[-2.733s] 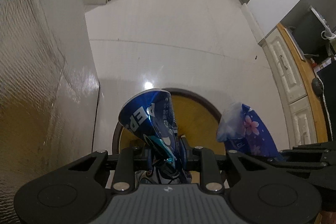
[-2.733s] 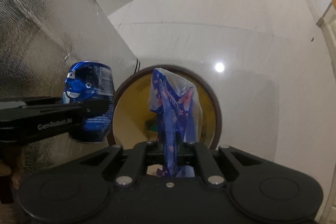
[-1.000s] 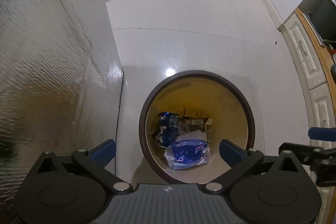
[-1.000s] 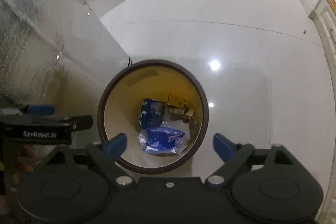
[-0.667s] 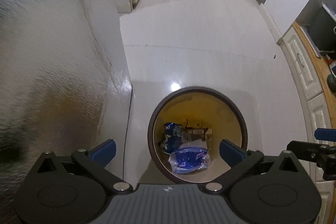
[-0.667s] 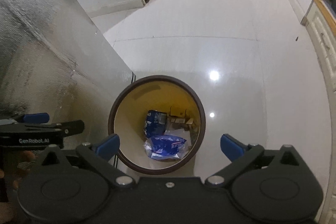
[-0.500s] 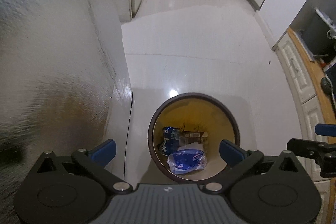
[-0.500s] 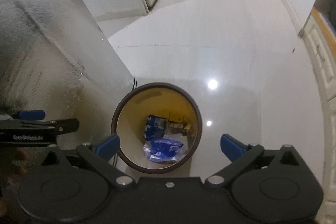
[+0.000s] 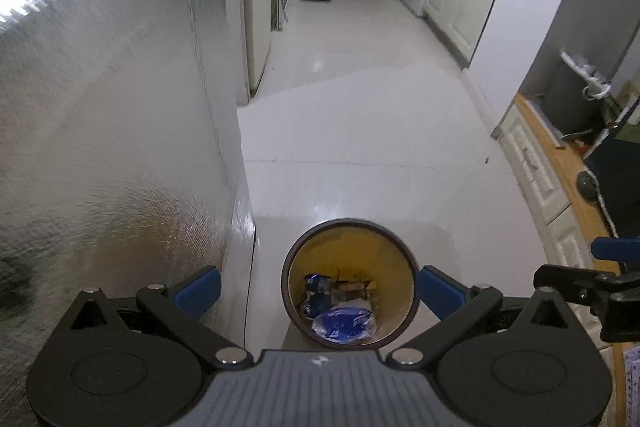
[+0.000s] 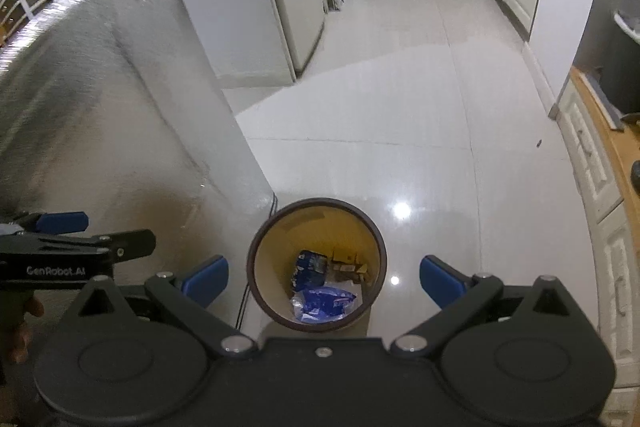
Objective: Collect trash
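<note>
Drop step looks done: can (image 9: 316,297) and wrapper (image 9: 344,323) lie in bin (image 9: 408,267) on floor. Left gripper (image 9: 318,291) and right gripper (image 10: 324,277) above bin, jaws wide apart, empty. Next, likely: locate more trash, none visible here.

Waste bin (image 9: 407,269): round, dark brown rim, yellow inside, set upright on the white tiled floor (image 9: 360,131). Held at its bottom: a crushed blue can (image 9: 313,294) at left, a blue plastic wrapper (image 9: 345,323) lying in front, brown cardboard scraps (image 9: 355,285) behind.
</note>
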Demonstrator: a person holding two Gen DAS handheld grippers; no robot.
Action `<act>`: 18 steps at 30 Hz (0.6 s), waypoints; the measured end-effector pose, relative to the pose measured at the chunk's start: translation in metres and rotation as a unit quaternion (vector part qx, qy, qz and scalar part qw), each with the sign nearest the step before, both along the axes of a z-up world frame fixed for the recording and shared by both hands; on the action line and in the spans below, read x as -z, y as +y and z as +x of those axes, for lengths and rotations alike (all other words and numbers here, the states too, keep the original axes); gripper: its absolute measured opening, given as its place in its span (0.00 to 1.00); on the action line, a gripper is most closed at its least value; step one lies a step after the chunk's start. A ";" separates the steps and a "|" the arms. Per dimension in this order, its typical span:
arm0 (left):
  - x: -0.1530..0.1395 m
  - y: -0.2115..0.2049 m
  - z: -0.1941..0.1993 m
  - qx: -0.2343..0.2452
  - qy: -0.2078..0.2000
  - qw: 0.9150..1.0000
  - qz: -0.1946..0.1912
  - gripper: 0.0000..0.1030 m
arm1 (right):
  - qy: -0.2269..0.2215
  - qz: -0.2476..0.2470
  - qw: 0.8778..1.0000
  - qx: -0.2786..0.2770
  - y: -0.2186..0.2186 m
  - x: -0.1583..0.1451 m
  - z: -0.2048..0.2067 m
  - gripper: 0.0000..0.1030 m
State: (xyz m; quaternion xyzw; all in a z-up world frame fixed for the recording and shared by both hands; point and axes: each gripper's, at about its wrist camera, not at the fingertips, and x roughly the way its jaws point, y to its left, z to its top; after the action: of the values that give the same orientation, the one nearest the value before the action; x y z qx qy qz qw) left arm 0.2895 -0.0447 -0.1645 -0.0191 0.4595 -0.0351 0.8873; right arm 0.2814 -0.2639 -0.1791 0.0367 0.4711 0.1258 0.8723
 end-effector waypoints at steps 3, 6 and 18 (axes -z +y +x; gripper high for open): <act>-0.015 -0.001 -0.017 0.004 -0.014 1.000 -0.002 1.00 | -0.024 -0.007 1.000 -0.006 0.000 -0.018 -0.020 1.00; -0.030 -0.002 -0.036 0.006 -0.028 1.000 0.002 1.00 | -0.052 -0.019 0.998 -0.006 0.001 -0.032 -0.042 1.00; -0.064 0.002 -0.100 0.012 -0.076 0.997 -0.001 1.00 | -0.087 -0.030 0.995 0.039 -0.004 -0.071 -0.111 1.00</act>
State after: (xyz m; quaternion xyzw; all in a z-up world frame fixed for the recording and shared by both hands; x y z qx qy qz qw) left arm 0.1895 -0.0424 -0.1000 -0.0115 0.3909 -0.0472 0.9192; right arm 0.1707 -0.2674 -0.1079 0.0178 0.3955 0.0805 0.9148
